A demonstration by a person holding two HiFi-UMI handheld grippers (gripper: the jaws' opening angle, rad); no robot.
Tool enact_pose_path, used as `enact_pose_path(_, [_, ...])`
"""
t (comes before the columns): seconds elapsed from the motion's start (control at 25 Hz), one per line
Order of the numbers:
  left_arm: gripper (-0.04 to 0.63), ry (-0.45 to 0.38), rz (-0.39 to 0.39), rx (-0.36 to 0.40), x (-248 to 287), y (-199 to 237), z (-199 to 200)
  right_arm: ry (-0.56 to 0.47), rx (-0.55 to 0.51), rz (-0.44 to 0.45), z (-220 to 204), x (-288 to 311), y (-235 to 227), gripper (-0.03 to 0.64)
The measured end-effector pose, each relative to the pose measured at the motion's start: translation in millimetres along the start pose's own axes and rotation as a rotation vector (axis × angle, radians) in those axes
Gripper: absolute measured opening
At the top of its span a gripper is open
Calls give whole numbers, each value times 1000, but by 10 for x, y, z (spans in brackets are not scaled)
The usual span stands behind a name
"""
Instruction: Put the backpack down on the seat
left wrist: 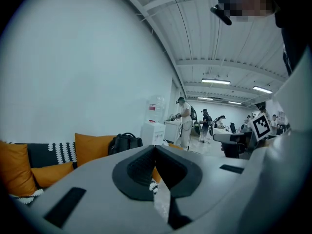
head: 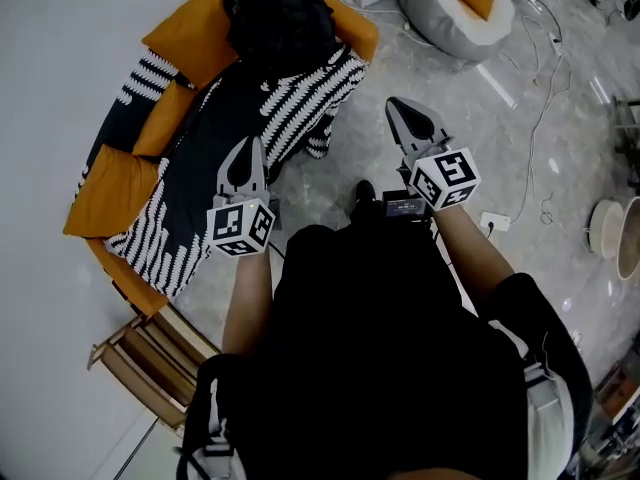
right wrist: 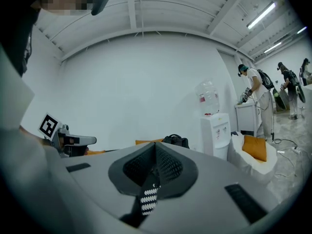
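left tool (head: 252, 148) and right tool (head: 397, 106) are closed, empty; soft black backpack (head: 278, 13) sits on curved orange seat (head: 185, 38).

The grey left gripper (left wrist: 156, 149), jaws together and empty, faces a black fabric backpack (left wrist: 125, 142) among orange cushions (left wrist: 92, 148).

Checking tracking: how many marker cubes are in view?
2. One cube is on the left claw, the other cube on the right claw. None seems hidden.
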State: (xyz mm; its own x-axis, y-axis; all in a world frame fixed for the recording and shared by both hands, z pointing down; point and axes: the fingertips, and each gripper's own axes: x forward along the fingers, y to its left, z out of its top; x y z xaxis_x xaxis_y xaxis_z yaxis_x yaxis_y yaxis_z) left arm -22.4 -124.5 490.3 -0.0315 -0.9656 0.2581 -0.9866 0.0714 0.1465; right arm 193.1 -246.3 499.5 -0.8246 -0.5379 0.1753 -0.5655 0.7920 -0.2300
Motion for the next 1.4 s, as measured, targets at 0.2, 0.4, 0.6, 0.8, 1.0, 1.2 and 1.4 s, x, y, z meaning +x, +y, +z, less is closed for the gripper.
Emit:
enact_pose_path(0.2, [16, -6, -42, -3, -418, 125, -63, 14, -5, -47, -100, -155, 444, 31])
enact_pose_path(0.4, [17, 13, -72, -12, -969, 311, -275, 45, 3, -46, -421, -288, 1123, 31])
enact_pose_path(0.6, [17, 40, -73, -33, -1422, 475, -580, 67, -1, -38, -692, -413, 1672, 31])
enact_pose_path(0.8, [17, 83, -67, -48, -1626, 505, -816, 63, 0, -73, -732, -559, 1819, 31])
enact_pose_path(1.0, [17, 128, -36, -40, -1628, 418, -832, 55, -13, -78, -663, -712, 1717, 31])
enact_pose_path(1.2, [17, 81, -42, -45, -1621, 266, -611, 26, -20, -63, -545, -778, 1578, 31])
enact_pose_path(1.4, [17, 51, -80, -65, -1556, -121, -569, 34, -30, -49, -547, -1019, 1348, 31])
